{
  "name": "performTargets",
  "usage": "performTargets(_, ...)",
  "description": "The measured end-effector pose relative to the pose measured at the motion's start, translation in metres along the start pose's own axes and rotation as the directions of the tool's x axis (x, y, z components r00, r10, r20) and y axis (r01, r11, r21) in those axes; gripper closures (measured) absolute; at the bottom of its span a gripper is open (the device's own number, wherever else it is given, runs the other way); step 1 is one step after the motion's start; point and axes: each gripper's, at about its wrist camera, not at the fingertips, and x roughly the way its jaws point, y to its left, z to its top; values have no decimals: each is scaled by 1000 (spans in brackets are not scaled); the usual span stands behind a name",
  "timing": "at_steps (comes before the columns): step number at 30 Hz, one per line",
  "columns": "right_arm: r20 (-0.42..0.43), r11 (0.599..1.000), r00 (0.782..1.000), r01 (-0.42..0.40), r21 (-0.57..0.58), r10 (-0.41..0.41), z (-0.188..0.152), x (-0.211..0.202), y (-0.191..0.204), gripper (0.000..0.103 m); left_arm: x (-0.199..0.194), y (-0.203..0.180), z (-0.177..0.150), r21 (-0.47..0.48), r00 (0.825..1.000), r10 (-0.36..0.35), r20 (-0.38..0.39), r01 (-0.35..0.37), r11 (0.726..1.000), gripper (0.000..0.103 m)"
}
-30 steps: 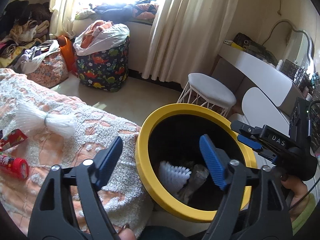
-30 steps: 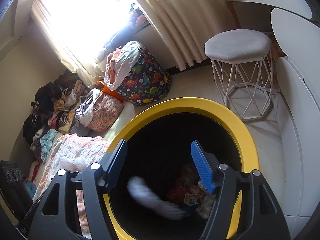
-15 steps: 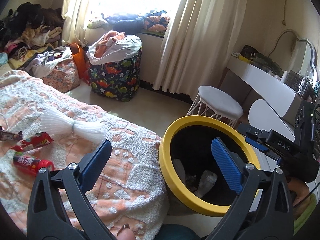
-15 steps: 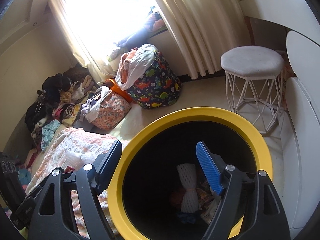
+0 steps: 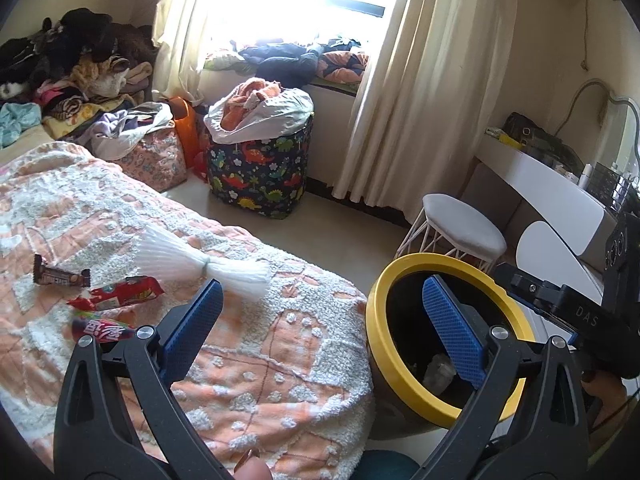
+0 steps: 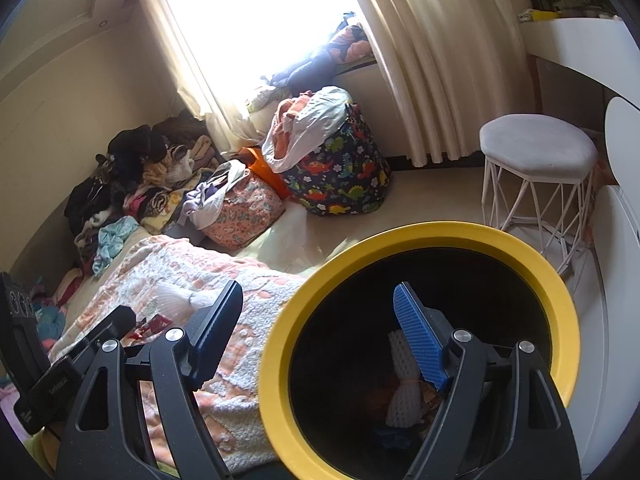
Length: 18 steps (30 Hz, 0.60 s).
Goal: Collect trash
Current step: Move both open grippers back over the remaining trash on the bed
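A black bin with a yellow rim [image 5: 384,364] [image 6: 440,234] stands beside the bed and holds a white foam net [image 6: 402,392] and other wrappers. On the bedspread [image 5: 260,364] lie another white foam net [image 5: 200,262], a brown candy bar wrapper [image 5: 60,277], a red wrapper [image 5: 118,297] and a red packet [image 5: 105,330]. My left gripper [image 5: 320,328] is open and empty, above the bed's edge next to the bin. My right gripper [image 6: 320,320] is open and empty, over the bin's left rim.
A dinosaur-print laundry hamper [image 5: 260,172], a pink floral bag [image 5: 154,160] and piled clothes [image 5: 60,72] stand by the window. A white stool [image 5: 460,232] and a white desk [image 5: 548,184] are to the right of the bin.
The white foam net fell into the bin and settled. My left gripper swung left from over the bin toward the bed. My right gripper drew back and left, off the bin's centre.
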Motion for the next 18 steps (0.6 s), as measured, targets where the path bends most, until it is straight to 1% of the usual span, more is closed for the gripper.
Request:
performTargets(12, -27, 997, 998, -50, -66, 49, -6, 9, 40, 28, -11, 40, 3, -60, 998, 64, 24, -63, 996, 11)
performTargets(18, -54, 992, 995, -90, -90, 86, -8, 18, 63, 28, -16, 71, 4, -89, 993, 119, 27, -117, 989, 11)
